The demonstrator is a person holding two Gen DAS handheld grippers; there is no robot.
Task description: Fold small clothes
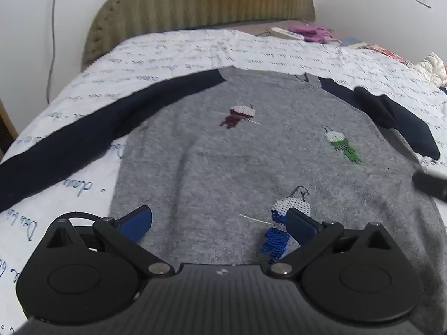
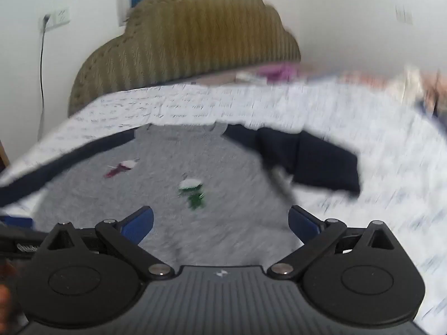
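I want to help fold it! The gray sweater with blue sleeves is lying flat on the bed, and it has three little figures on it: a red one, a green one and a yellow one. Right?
Almost. The sweater lies flat on the bed, but no figure is yellow. The left wrist view shows a dark red figure, a green figure and a blue figure.

Cursive script printed all over my bedsheet point(image 1: 173, 55), too small and blurred to read. Small white logo mark on left gripper point(image 1: 220, 223) body, no letters.
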